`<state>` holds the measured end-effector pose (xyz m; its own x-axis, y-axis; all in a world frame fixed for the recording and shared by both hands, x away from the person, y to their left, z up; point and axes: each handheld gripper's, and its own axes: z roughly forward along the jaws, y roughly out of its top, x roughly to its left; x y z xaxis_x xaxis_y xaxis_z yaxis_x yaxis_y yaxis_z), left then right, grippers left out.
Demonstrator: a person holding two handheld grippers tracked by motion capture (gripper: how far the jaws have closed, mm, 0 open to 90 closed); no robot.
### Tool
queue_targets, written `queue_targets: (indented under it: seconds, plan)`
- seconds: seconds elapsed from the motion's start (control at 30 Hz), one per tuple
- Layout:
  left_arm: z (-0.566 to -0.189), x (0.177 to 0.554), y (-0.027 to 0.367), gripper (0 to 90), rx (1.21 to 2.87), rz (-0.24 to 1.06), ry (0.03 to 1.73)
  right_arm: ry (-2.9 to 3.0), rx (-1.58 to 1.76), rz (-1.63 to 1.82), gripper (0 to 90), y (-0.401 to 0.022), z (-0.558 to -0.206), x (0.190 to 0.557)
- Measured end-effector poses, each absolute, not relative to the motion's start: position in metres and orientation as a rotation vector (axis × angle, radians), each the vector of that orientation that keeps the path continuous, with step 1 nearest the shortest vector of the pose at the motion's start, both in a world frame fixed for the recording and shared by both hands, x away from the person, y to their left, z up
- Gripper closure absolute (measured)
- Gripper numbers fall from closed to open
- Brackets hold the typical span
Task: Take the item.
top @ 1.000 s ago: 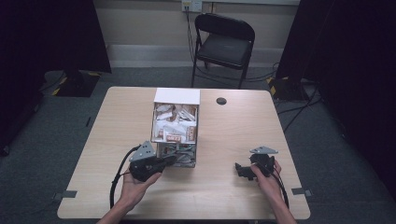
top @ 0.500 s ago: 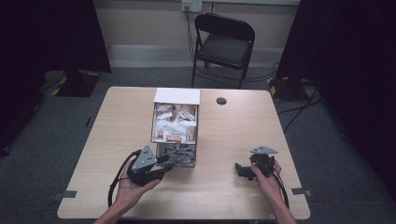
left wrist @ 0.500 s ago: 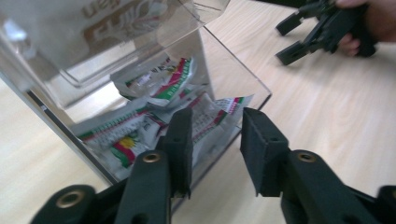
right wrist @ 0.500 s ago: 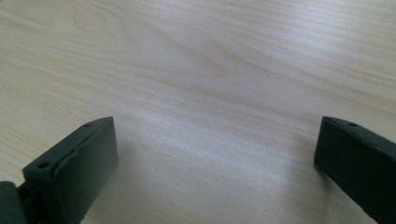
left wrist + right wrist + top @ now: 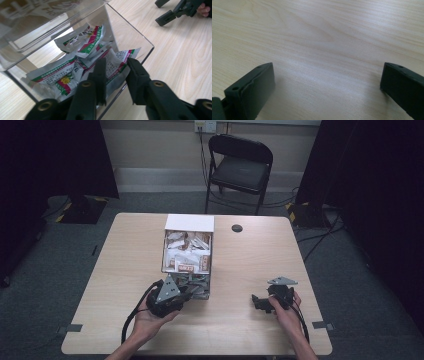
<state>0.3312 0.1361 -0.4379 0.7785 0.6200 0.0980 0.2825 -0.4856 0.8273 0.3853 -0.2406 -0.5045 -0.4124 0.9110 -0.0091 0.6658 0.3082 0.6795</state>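
Two grippers are on the table [image 5: 125, 270], each in one of the person's hands. In the lower middle of the high view, the left gripper [image 5: 186, 294] pokes into the near open end of the clear plastic box [image 5: 210, 270], which lies lengthwise at centre frame so its mouth faces the person. In the left gripper view its jaws have just been closing and stand partly closed around one sachet [image 5: 115, 65] from the heap of green-and-red sachets [image 5: 82, 40] at the lower centre; whether the pads already press it cannot be told. The right gripper [image 5: 260, 304], lower right of the high view, rests low over bare wood with its jaws wide apart and nothing between them, probably parked out of the way.
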Motion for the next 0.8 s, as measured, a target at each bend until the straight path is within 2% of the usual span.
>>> queue_targets:
  seconds: [0.03,0.07,0.13,0.27,0.8]
  plan:
    - [-0.4373,0.3307,0.1355,76.3,2.095,0.496,0.662,2.188,1.406,0.85,0.0,-0.2406,-0.5045,0.3853]
    - [-0.4365,0.33,0.1352,76.3,2.091,0.503,0.659,2.188,1.406,0.85,0.0,-0.2406,-0.5045,0.3853]
    - [-0.4363,0.3315,0.1364,84.1,2.077,0.461,0.662,2.188,1.406,0.85,0.0,-0.2406,-0.5045,0.3853]
    - [-0.4356,0.3329,0.139,90.0,2.063,0.434,0.674,2.188,1.406,0.85,0.0,-0.2406,-0.5045,0.3853]
    - [-0.4301,0.329,0.1444,90.0,1.981,0.354,0.681,2.188,1.406,0.85,0.0,-0.2406,-0.5045,0.3853]
